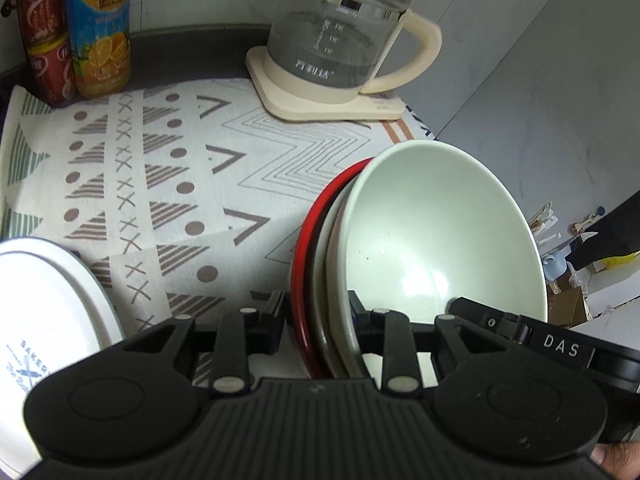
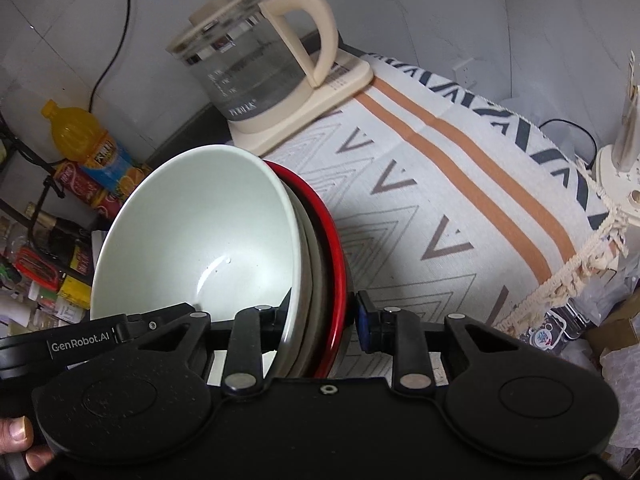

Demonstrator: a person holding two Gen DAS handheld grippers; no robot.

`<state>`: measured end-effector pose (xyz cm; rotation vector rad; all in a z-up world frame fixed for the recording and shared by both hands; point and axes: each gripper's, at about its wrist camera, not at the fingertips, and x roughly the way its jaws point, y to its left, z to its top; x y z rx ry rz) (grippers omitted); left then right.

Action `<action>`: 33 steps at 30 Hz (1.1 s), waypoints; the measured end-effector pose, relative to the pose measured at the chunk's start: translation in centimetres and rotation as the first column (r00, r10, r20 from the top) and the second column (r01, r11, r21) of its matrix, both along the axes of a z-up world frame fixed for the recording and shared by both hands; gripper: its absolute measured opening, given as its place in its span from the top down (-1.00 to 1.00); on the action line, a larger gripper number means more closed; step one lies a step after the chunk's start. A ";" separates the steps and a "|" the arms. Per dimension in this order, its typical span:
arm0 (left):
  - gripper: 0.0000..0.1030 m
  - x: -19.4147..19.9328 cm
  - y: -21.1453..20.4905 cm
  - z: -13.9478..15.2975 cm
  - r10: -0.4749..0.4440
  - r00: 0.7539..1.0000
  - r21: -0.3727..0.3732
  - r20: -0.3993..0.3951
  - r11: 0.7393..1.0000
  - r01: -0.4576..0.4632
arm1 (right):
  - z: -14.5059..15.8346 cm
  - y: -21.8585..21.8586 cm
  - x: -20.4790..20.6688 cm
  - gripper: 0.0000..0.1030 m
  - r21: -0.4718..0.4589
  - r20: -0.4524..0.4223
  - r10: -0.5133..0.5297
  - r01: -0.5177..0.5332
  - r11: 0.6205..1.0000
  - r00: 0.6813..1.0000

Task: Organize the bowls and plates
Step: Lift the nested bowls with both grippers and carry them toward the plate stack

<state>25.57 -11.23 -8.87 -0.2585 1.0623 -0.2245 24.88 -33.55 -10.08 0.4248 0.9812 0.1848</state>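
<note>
I hold the stack of bowls point(image 1: 420, 240) on edge above the cloth point(image 1: 160, 184), my left claw point(image 1: 316, 316) and right claw point(image 2: 320, 316) each pinching opposite rims so the nested pile carries as one, near the kettle point(image 1: 340, 40).

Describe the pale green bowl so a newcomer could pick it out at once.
Start at the glass kettle at the back of the patterned cloth. In front of it, both grippers clamp one nested stack. The pale green bowl is innermost, its hollow showing, unlike the red-rimmed dish outermost.
</note>
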 end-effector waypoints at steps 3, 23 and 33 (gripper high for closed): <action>0.44 -0.1 0.4 0.9 0.008 1.000 -0.005 0.019 1.000 -0.008 | 0.9 0.2 -0.2 0.46 0.003 0.026 0.003 -0.003 1.000 1.000; 0.44 -2.6 3.1 4.4 0.048 0.994 -0.016 0.096 0.999 -0.047 | 4.0 2.1 -1.8 0.46 0.048 0.100 0.010 -0.014 0.999 0.995; 0.44 -3.7 5.1 5.5 0.094 0.987 -0.019 0.128 0.996 -0.092 | 4.9 4.0 -2.4 0.46 0.062 0.120 0.035 -0.043 0.997 0.992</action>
